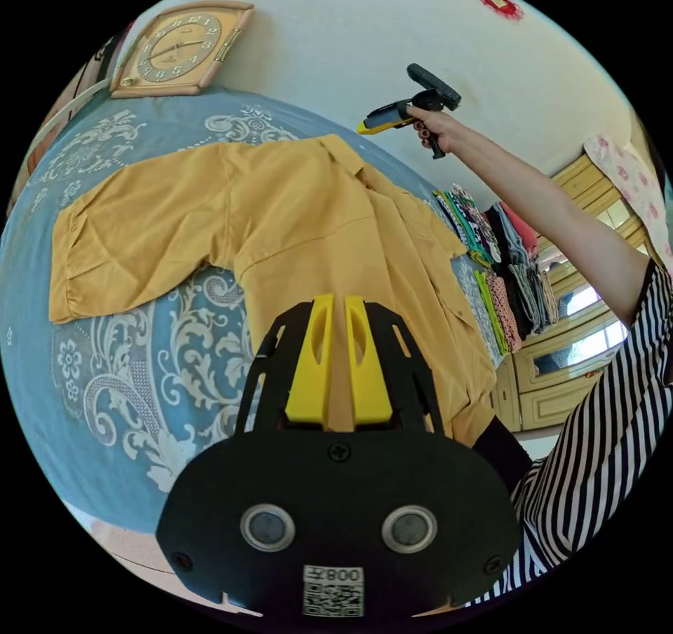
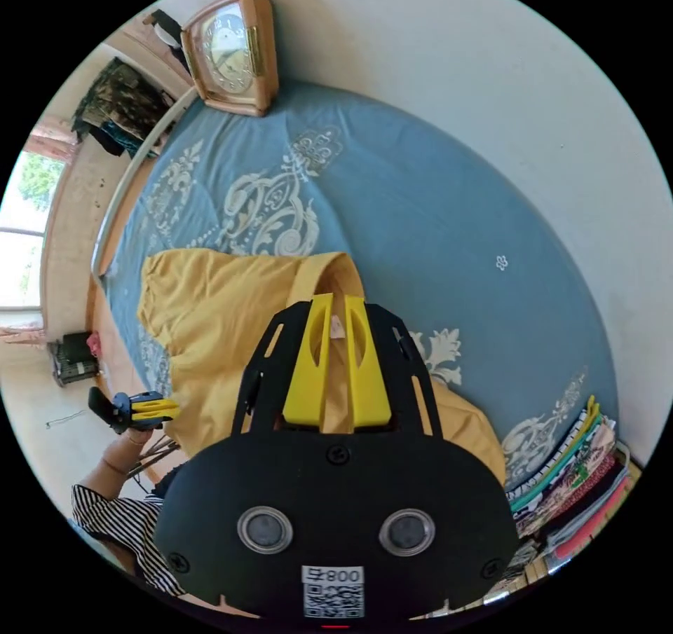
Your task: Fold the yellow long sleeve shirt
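On the bed (image 1: pixel 42 256) the shirt (image 1: pixel 294 207) is spread flat — collar toward the wall, hem toward the person; both grippers (image 1: pixel 338 312) (image 2: pixel 338 312) are held nearly closed, gripping nothing.

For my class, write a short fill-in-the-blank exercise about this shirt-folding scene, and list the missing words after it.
1. The yellow long sleeve shirt lies spread on a ____ bedspread with pale ornaments.
2. A wooden ____ leans against the wall at the far edge of the bed.
3. The person holding the right gripper wears a ____ garment in black and white.
4. A pile of folded clothes sits on the bed ____ the shirt.

Missing words: blue; clock; striped; beside
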`<move>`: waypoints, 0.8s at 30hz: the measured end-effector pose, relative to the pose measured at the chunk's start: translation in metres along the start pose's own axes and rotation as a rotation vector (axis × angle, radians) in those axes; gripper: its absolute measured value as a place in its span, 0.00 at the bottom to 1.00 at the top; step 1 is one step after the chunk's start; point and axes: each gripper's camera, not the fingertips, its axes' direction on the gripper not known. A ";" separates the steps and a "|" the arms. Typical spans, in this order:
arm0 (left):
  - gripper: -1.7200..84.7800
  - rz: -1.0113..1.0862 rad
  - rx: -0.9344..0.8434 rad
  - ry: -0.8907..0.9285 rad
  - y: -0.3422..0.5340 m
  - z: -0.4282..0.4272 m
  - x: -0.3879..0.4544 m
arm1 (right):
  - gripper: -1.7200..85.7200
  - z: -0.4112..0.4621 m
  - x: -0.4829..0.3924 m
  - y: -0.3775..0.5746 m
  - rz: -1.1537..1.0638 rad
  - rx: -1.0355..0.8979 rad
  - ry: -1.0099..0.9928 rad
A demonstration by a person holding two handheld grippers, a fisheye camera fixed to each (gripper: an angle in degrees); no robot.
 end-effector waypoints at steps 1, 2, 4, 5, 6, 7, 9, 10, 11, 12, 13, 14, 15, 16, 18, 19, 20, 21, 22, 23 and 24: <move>0.05 0.007 -0.003 0.004 -0.003 0.002 0.002 | 0.09 0.002 0.003 0.009 0.014 -0.003 0.021; 0.05 0.025 0.002 0.008 -0.011 0.004 0.007 | 0.09 0.001 0.007 0.015 0.024 0.004 0.017; 0.05 0.058 0.013 0.027 -0.024 0.007 0.015 | 0.10 -0.010 0.023 0.050 0.055 0.085 -0.099; 0.05 0.080 0.017 0.047 -0.035 0.010 0.020 | 0.10 -0.013 0.028 0.061 0.064 0.101 -0.128; 0.06 0.102 0.019 0.064 -0.047 0.014 0.024 | 0.10 -0.017 0.034 0.086 0.078 0.141 -0.171; 0.06 0.111 0.022 0.069 -0.054 0.016 0.027 | 0.10 -0.017 0.035 0.110 0.082 0.154 -0.178; 0.06 0.151 0.021 0.082 -0.081 0.028 0.036 | 0.11 -0.013 0.029 0.145 0.078 0.149 -0.158; 0.07 0.158 0.017 0.086 -0.088 0.032 0.038 | 0.11 -0.008 0.022 0.163 0.061 0.144 -0.140; 0.07 0.175 0.014 0.093 -0.102 0.040 0.042 | 0.12 -0.006 0.019 0.170 0.063 0.140 -0.135; 0.08 0.186 0.007 0.092 -0.117 0.048 0.047 | 0.12 -0.002 0.012 0.180 0.060 0.137 -0.135; 0.08 0.191 0.005 0.088 -0.124 0.052 0.049 | 0.13 0.001 0.005 0.184 0.056 0.126 -0.124; 0.09 0.198 0.002 0.076 -0.140 0.061 0.052 | 0.13 0.002 0.001 0.185 0.056 0.121 -0.112; 0.10 0.182 0.000 0.057 -0.158 0.069 0.053 | 0.13 0.005 -0.006 0.184 0.049 0.106 -0.093; 0.10 0.172 0.008 0.051 -0.167 0.073 0.053 | 0.13 0.007 -0.014 0.181 0.041 0.087 -0.072; 0.11 0.120 0.037 0.027 -0.206 0.087 0.051 | 0.11 0.010 -0.025 0.175 0.033 0.055 -0.012; 0.12 0.107 0.033 0.022 -0.216 0.092 0.051 | 0.09 0.012 -0.031 0.170 0.029 0.026 0.029; 0.12 0.085 0.015 0.000 -0.236 0.103 0.050 | 0.08 0.012 -0.035 0.168 0.031 0.015 0.046; 0.11 0.071 -0.007 -0.030 -0.254 0.115 0.050 | 0.06 0.010 -0.041 0.166 0.031 0.000 0.079; 0.11 0.066 -0.020 -0.051 -0.262 0.121 0.050 | 0.05 0.004 -0.046 0.165 0.031 0.005 0.108; 0.10 0.045 -0.050 -0.089 -0.276 0.132 0.049 | 0.05 0.000 -0.048 0.165 0.035 0.012 0.119; 0.08 0.035 -0.075 -0.112 -0.287 0.140 0.049 | 0.04 -0.011 -0.052 0.166 0.042 0.034 0.126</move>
